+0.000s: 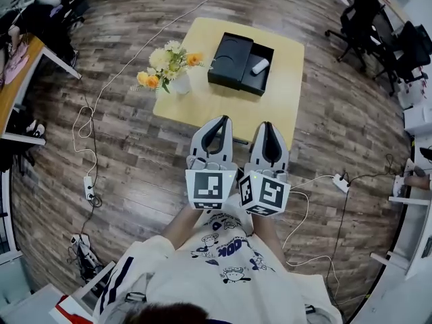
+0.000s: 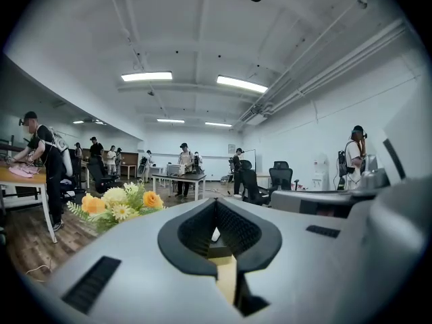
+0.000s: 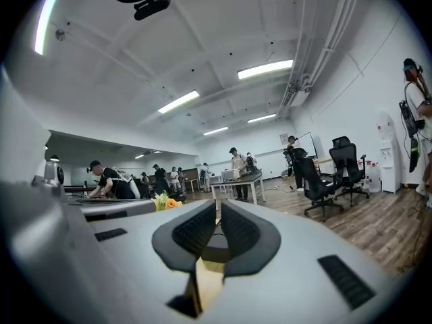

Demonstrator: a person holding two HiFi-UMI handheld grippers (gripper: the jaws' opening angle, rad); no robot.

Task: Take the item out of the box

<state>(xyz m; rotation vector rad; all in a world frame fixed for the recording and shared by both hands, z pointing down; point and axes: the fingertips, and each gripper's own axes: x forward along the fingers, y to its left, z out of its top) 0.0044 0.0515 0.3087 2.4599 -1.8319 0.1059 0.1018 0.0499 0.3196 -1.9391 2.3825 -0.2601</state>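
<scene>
On the yellow table [image 1: 202,106] lies an open black box [image 1: 256,79] with a small white item [image 1: 260,66] inside, and its black lid [image 1: 229,59] rests against its left side. My left gripper [image 1: 225,119] and right gripper [image 1: 267,124] are held side by side at the table's near edge, pointing level toward the box and well short of it. Both are shut with nothing between their fingers. In the left gripper view the left gripper [image 2: 217,202] has its tips together. The right gripper [image 3: 219,203] looks the same in the right gripper view.
A white vase of yellow and orange flowers [image 1: 169,66] stands on the table's left part, left of the box. Cables and a power strip [image 1: 89,187] lie on the wooden floor. Office chairs [image 1: 378,32] stand at the far right, desks at the left, and several people further off.
</scene>
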